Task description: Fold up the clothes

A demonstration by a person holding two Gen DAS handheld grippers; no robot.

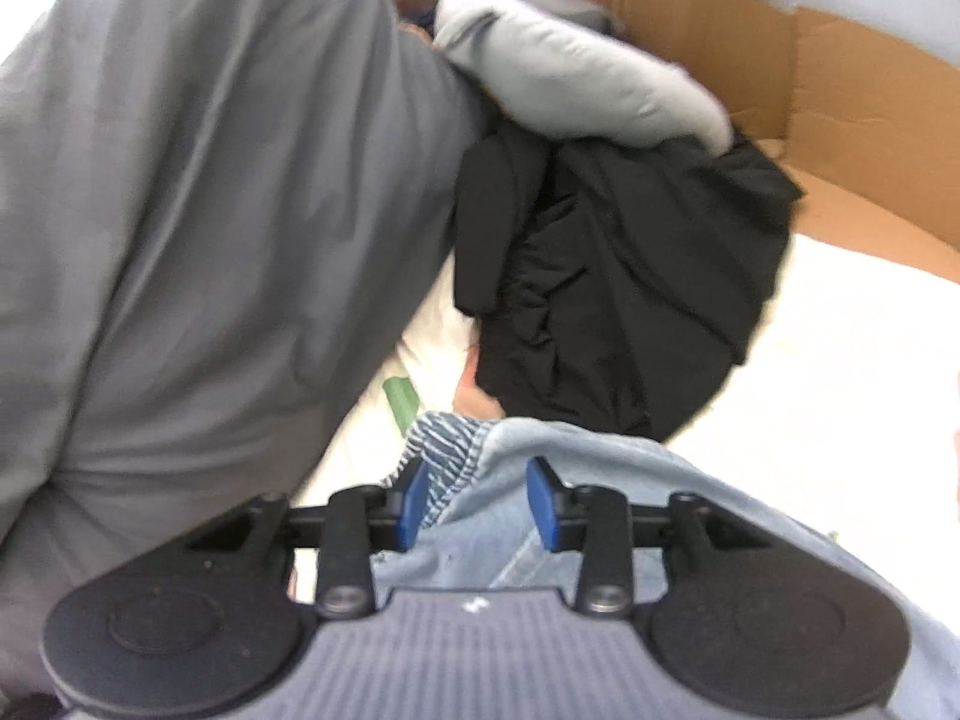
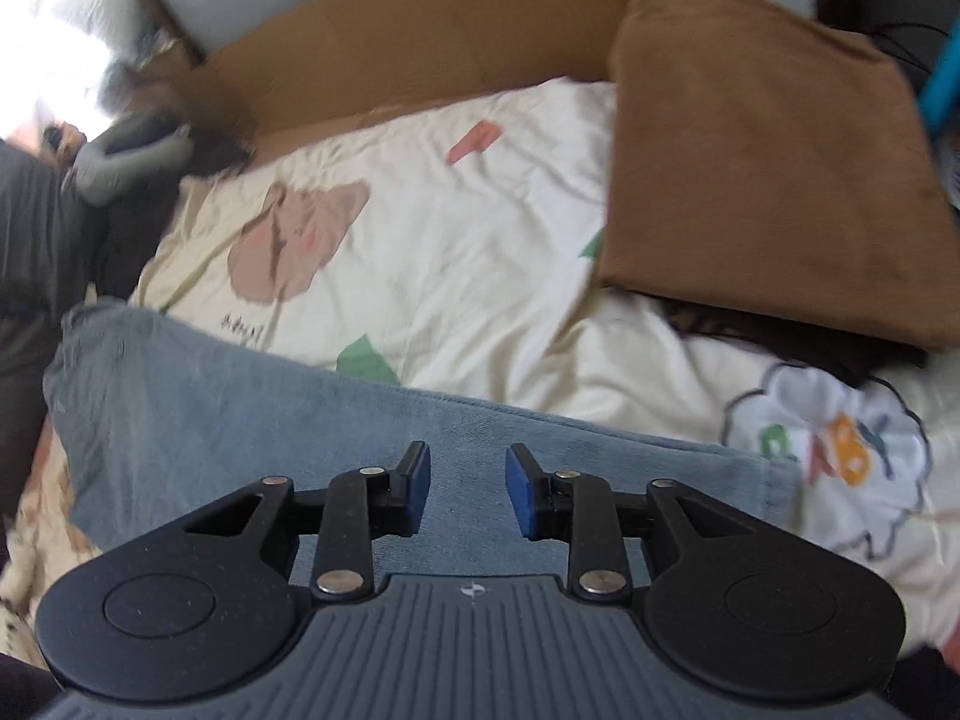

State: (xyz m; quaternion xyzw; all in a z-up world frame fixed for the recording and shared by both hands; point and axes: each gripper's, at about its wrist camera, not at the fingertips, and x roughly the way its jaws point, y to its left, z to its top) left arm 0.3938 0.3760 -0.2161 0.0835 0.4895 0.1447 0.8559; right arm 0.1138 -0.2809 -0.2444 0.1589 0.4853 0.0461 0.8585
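Jeans laid flat, first fold about to start.
Both the left gripper and right gripper hover spread over the jeans; each must pinch an edge at 12 o'clock.

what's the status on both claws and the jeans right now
Left claw open over the jeans' waistband end. Right claw open above the denim leg, nothing gripped. Jeans flat on the printed sheet. Black garment heaped just beyond.
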